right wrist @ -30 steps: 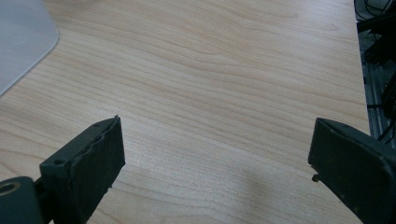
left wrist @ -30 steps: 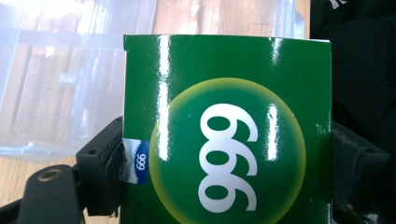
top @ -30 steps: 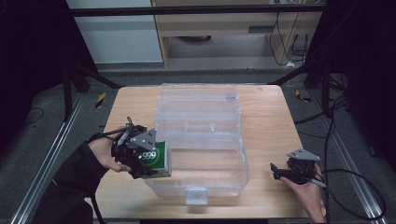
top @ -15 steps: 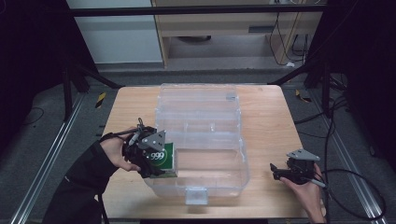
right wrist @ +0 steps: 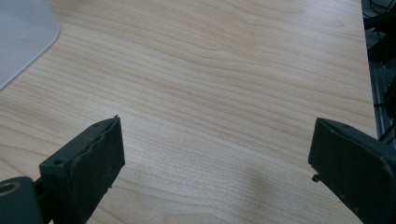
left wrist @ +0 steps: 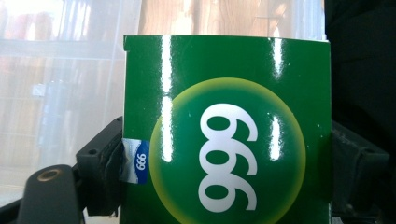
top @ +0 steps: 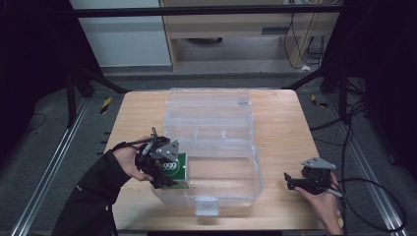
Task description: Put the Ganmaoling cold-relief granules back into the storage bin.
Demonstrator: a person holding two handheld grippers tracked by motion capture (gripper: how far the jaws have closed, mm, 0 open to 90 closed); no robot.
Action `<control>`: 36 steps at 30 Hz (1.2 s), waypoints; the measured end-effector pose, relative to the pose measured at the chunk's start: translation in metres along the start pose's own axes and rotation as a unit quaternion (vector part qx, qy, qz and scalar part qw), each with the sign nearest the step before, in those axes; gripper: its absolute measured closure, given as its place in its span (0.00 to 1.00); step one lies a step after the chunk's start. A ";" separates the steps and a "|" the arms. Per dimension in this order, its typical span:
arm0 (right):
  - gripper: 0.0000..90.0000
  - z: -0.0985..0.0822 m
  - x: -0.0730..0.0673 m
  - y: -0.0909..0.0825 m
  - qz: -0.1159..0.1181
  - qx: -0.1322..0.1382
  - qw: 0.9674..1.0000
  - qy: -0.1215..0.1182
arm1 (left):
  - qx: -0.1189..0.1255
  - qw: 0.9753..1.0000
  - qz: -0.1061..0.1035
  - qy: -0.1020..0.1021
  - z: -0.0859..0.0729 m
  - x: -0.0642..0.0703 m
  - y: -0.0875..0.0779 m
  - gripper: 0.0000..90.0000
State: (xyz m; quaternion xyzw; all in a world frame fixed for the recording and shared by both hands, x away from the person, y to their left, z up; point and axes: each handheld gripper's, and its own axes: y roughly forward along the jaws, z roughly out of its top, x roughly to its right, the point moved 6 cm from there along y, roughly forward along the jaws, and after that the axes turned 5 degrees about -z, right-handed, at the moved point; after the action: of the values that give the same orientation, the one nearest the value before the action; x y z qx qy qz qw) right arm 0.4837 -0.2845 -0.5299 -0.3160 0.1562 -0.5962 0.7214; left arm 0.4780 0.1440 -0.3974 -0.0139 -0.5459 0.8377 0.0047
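Green box [left wrist: 224,130] marked "999" clamped in left gripper [top: 164,169], at near-left corner of clear plastic case [top: 216,147]. Right gripper [top: 295,182] spread wide, unloaded, right of case.

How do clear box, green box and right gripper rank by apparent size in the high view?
1. Clear box, by far.
2-3. Green box and right gripper look alike, and the left gripper hides part of the green box, so no ranking.
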 end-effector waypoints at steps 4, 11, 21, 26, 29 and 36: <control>0.04 0.000 0.000 0.000 0.000 0.000 1.000 -0.001 | -0.006 1.000 -0.002 -0.001 -0.003 0.000 0.005 0.17; 0.04 -0.001 -0.001 0.001 0.000 -0.002 1.000 -0.004 | -0.013 1.000 -0.006 -0.004 -0.008 0.000 0.014 0.17; 0.04 -0.001 -0.001 0.001 0.001 -0.004 1.000 -0.006 | -0.017 1.000 -0.010 -0.010 -0.016 -0.001 0.026 0.17; 0.04 -0.001 -0.001 0.001 0.001 -0.004 1.000 -0.006 | -0.020 1.000 -0.012 -0.012 -0.018 -0.001 0.031 0.17; 0.04 -0.001 -0.001 0.001 0.001 -0.004 1.000 -0.006 | -0.020 1.000 -0.013 -0.012 -0.020 -0.002 0.035 0.17; 0.04 -0.001 -0.001 0.002 0.003 -0.006 1.000 -0.005 | -0.029 0.999 -0.010 -0.013 -0.022 -0.002 0.043 0.16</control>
State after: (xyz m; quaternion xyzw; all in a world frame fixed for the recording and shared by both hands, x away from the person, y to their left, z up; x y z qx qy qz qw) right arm 0.4838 -0.2835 -0.5322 -0.3229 0.1573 -0.5918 0.7216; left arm 0.4805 0.1470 -0.4454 0.0026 -0.5697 0.8218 0.0057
